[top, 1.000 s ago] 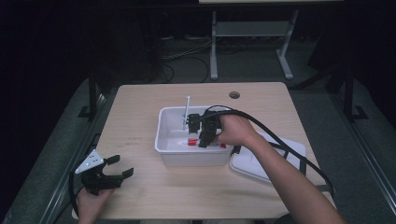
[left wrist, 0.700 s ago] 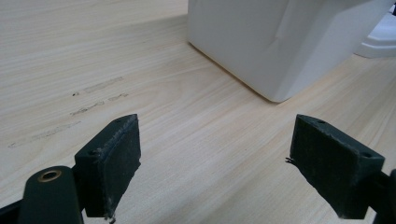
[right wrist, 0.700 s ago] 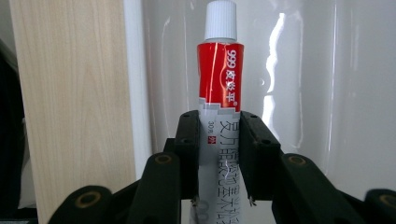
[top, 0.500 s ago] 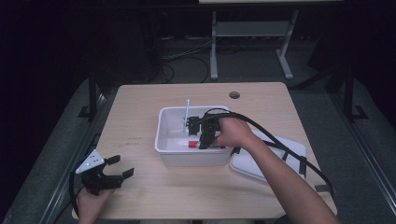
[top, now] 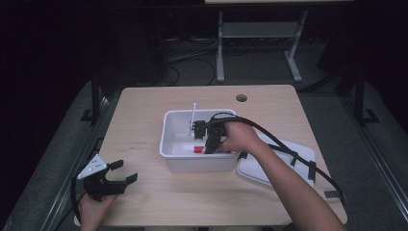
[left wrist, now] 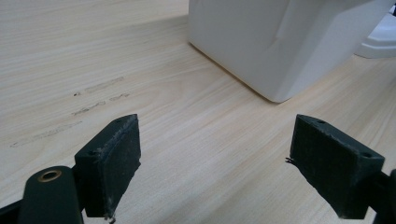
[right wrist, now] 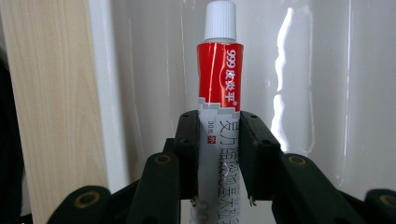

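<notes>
Gripping the tube (right wrist: 218, 140) at its lower half, the right tool (top: 210, 140) sits inside the bin (top: 174, 153); the tube's long axis runs straight out between the jaws, cap away from the hand. Left tool (top: 111, 179) rests open on the worktop (top: 144, 110), well apart from the bin.

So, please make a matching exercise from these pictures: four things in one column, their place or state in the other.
Things:
1. tube
2. bin
3. lid
4. left gripper

Place or state:
A. open, at the table's near left corner
B. flat on the table, right of the bin
C. clamped in the right gripper
D. mid-table, white, uncovered

Pairs: 1-C, 2-D, 3-B, 4-A
</notes>
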